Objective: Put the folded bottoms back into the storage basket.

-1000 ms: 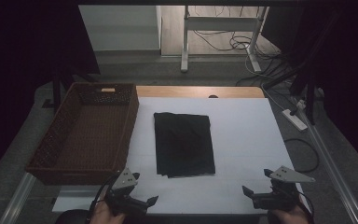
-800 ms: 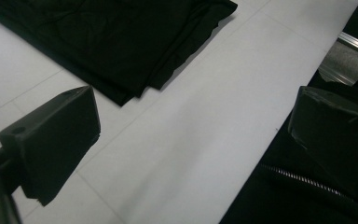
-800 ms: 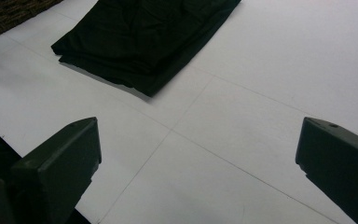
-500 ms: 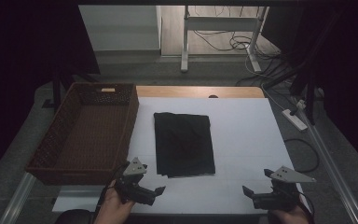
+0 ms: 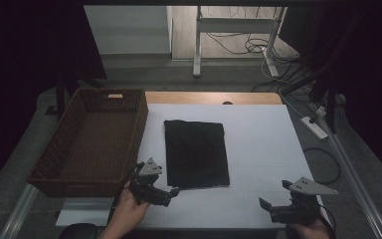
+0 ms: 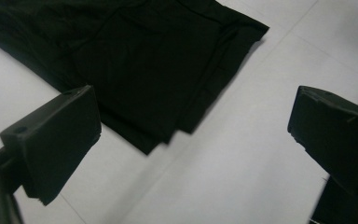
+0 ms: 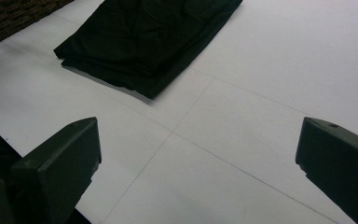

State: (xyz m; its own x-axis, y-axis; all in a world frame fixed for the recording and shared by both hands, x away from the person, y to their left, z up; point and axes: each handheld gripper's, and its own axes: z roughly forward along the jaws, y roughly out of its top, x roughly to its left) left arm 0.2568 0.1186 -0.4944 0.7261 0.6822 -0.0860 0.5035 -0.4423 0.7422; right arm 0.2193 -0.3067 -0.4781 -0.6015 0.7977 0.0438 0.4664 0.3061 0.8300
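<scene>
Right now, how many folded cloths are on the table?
1. A black folded cloth lies mid-table on the white surface, right of the wicker basket. The basket looks empty, though its near wall hides a little.

The left gripper (image 5: 171,191) is held low in the left hand (image 5: 127,211), jaws spread wide apart. The right gripper (image 5: 264,205) is held by the right hand (image 5: 306,230), jaws also spread wide.
</scene>
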